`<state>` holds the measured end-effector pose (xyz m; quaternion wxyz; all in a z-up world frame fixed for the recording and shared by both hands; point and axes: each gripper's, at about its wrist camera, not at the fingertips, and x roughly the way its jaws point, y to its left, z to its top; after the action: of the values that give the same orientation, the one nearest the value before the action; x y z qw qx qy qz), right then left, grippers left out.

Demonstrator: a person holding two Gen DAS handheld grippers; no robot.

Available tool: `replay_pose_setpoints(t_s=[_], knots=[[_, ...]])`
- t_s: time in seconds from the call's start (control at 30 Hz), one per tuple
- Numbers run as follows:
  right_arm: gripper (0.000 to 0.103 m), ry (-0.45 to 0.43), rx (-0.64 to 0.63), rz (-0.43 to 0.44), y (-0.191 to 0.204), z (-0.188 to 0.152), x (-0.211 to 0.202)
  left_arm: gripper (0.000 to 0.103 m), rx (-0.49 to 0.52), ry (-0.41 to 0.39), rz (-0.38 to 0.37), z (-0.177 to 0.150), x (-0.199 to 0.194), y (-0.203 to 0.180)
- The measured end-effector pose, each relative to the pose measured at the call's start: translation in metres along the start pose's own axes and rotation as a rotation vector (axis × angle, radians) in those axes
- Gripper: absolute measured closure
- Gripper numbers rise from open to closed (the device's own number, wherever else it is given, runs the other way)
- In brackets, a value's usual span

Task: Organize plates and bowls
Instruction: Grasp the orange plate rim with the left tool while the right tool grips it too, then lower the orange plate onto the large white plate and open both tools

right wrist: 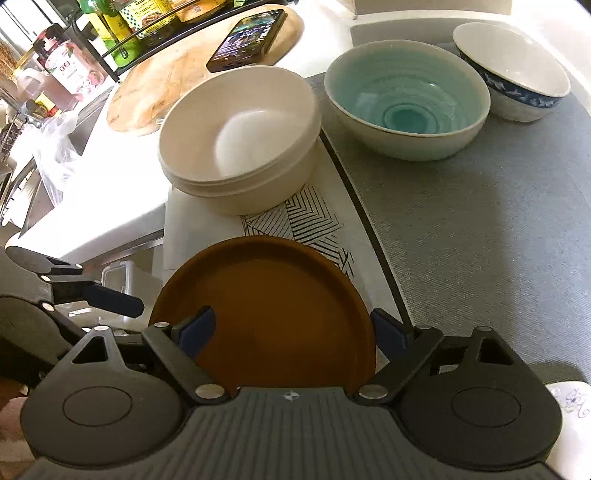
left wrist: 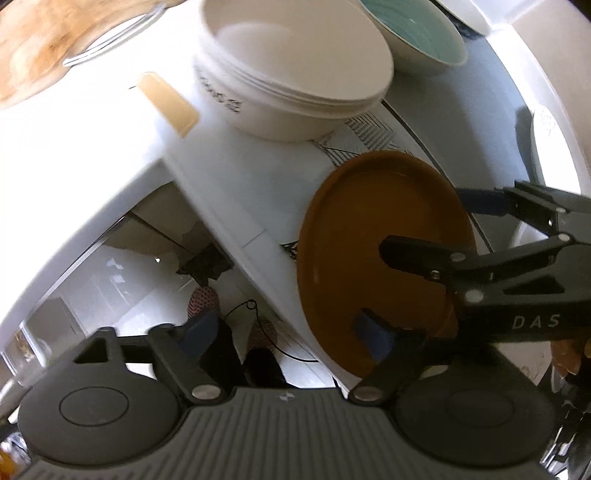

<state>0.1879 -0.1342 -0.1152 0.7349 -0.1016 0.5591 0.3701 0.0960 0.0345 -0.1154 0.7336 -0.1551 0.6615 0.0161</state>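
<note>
A brown plate lies on a white line-patterned mat near the counter's corner. My right gripper stands open over it. One blue pad is above the plate's inside and the other is just outside its right rim. My left gripper is open too. Its right pad sits at the plate's near rim and its left pad hangs beyond the counter edge. One of its fingers shows left of the plate. Behind the plate stand nested cream bowls, a teal bowl and a blue-patterned white bowl.
The teal and blue-patterned bowls rest on a grey mat. A round wooden board with a phone lies at the back left, beside a rack of bottles. The counter edge drops to the floor left of the plate.
</note>
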Motion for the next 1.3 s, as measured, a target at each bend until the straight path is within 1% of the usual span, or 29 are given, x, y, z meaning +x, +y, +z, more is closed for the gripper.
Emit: replay_pose_setpoints(t_s=[0.07, 0.2, 0.27, 0.3, 0.33, 0.37, 0.4, 0.43, 0.47, 0.57, 0.67, 0.8, 0.9, 1.03, 1.2, 1.3], knots=[[0.021, 0.001, 0.006, -0.006, -0.002, 0.001, -0.001, 0.032, -0.012, -0.01, -0.006, 0.0, -0.005, 0.002], [0.036, 0.007, 0.0, -0.05, 0.0, 0.0, -0.001, 0.044, 0.017, -0.039, -0.005, -0.001, -0.014, -0.002], [0.055, -0.006, -0.025, -0.09, 0.005, -0.004, -0.003, 0.055, 0.032, -0.038, -0.013, -0.001, -0.014, -0.005], [0.081, -0.012, -0.029, -0.088, 0.006, -0.005, -0.004, 0.057, 0.032, -0.032, -0.017, -0.003, -0.012, -0.005], [0.083, -0.009, -0.008, -0.05, 0.006, -0.004, -0.002, 0.057, 0.021, -0.027, 0.0, -0.003, -0.011, -0.004], [0.084, -0.008, 0.009, -0.046, 0.006, -0.004, 0.0, 0.058, 0.008, -0.028, -0.011, -0.004, -0.01, -0.002], [0.087, -0.017, 0.003, -0.059, 0.008, -0.005, 0.0, 0.06, -0.004, -0.031, -0.022, -0.005, -0.01, 0.002], [0.089, -0.031, -0.01, -0.069, 0.01, -0.006, 0.0, 0.065, -0.014, -0.035, -0.029, -0.005, -0.011, 0.006], [0.09, -0.039, -0.006, -0.071, 0.01, -0.007, 0.0, 0.069, -0.02, -0.042, -0.034, -0.006, -0.013, 0.008], [0.092, -0.049, 0.025, -0.066, 0.006, -0.008, -0.003, 0.077, -0.032, -0.056, -0.052, -0.007, -0.02, 0.013], [0.092, -0.069, 0.02, -0.073, 0.01, -0.008, -0.011, 0.079, -0.04, -0.064, -0.062, -0.006, -0.027, 0.015], [0.092, -0.119, 0.028, -0.07, 0.012, -0.008, -0.029, 0.08, -0.026, -0.09, -0.07, -0.005, -0.042, 0.012], [0.092, -0.16, 0.037, -0.082, 0.011, -0.009, -0.047, 0.08, 0.017, -0.117, -0.071, -0.003, -0.054, 0.002], [0.092, -0.219, 0.076, -0.112, 0.004, -0.015, -0.074, 0.08, 0.105, -0.143, -0.079, 0.004, -0.066, -0.02], [0.092, -0.275, 0.139, -0.168, -0.01, -0.03, -0.101, 0.08, 0.201, -0.125, -0.104, 0.016, -0.068, -0.051], [0.092, -0.29, 0.199, -0.215, -0.023, -0.043, -0.115, 0.08, 0.275, -0.1, -0.136, 0.023, -0.06, -0.077]])
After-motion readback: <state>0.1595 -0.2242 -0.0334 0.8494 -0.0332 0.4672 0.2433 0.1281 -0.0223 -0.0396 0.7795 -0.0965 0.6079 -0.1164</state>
